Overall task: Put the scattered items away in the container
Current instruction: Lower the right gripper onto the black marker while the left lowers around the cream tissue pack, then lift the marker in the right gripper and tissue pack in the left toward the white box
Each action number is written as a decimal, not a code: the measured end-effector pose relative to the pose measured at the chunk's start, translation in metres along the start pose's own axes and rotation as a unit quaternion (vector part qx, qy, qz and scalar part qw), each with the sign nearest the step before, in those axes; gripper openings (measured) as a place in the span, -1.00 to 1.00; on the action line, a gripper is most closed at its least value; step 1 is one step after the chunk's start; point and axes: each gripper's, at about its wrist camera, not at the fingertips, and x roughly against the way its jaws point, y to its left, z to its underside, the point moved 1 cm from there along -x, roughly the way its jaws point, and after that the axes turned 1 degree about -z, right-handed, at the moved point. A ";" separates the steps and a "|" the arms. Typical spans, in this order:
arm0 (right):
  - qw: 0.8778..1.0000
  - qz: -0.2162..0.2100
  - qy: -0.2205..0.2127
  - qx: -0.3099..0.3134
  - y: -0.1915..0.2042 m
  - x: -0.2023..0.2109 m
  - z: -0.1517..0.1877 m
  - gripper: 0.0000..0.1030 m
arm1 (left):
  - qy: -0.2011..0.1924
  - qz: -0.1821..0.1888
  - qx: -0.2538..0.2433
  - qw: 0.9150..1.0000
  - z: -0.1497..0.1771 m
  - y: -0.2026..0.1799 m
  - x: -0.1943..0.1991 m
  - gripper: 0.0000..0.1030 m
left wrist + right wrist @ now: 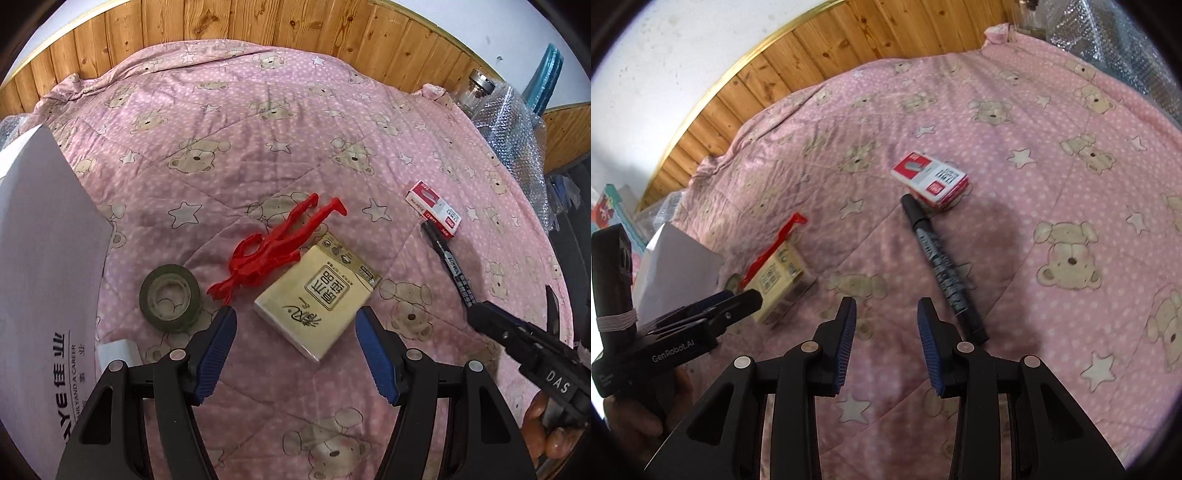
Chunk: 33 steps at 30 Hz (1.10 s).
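Quilted pink bedding [295, 122] with bears and stars carries five loose things: one glossy cream tissue pack [317, 299] just ahead of the left gripper [295, 332], whose ribbed blue fingers stand wide apart and empty, one red plastic clip [273, 247] beyond it, one dull green tape roll [171, 297] ahead-left, and a white box [40, 266] far left. Ahead-right of the right gripper [886, 343], also spread and empty, lie one slim black marker [942, 266] and, past its tip, one red-and-white staple box [932, 179]. Only the left view shows the tape roll whole.
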 end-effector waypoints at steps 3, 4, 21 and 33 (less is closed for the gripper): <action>1.000 0.016 0.002 -0.003 -0.015 -0.007 -0.007 -0.27 | 0.003 0.004 0.013 1.000 -0.002 0.006 -0.013 0.32; 1.000 0.021 0.003 -0.004 -0.019 -0.010 -0.009 -0.27 | 0.000 0.012 0.018 1.000 -0.003 0.007 -0.014 0.32; 0.998 0.039 0.007 0.046 -0.024 -0.027 -0.015 -0.37 | 0.010 0.077 -0.049 0.996 0.005 -0.051 -0.018 0.34; 0.997 0.044 0.014 0.067 -0.018 -0.017 -0.009 -0.66 | 0.009 0.055 -0.074 0.996 0.002 -0.062 -0.032 0.07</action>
